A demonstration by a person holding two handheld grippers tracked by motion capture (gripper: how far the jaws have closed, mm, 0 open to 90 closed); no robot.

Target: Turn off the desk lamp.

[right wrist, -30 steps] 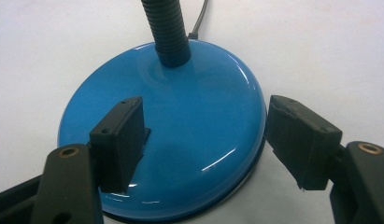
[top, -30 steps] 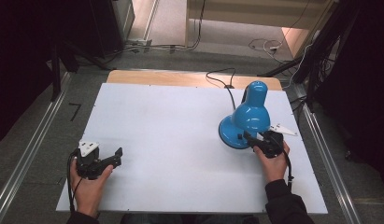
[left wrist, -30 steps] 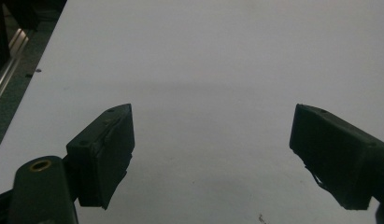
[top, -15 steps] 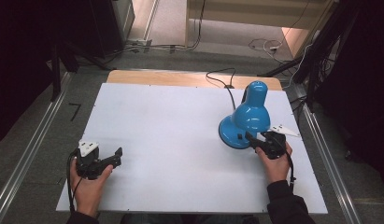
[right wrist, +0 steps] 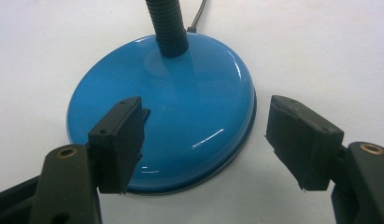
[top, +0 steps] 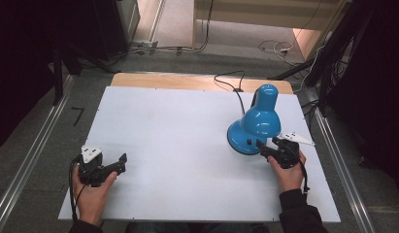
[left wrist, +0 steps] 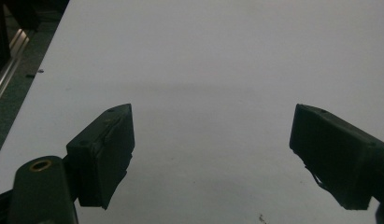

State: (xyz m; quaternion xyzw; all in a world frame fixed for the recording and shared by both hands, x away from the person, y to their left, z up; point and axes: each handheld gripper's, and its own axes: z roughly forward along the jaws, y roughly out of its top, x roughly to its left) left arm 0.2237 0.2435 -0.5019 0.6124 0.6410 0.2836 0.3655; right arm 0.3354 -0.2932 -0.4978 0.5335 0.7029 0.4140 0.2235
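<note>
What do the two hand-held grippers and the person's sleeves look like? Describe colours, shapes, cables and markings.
The left gripper and right gripper are black, each with two blocky, flat-faced jaws, a brass-coloured rivet at each jaw's arm. Each carries a pale grey three-cornered plate with small dark dots. A thin black cable trails from each. The person's sleeves are dark.

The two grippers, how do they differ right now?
The right gripper sits at the blue lamp's base, one jaw over it; the left gripper faces bare white table. Right is at the table's far right, left near its front-left corner. Both are open, holding nothing.
</note>
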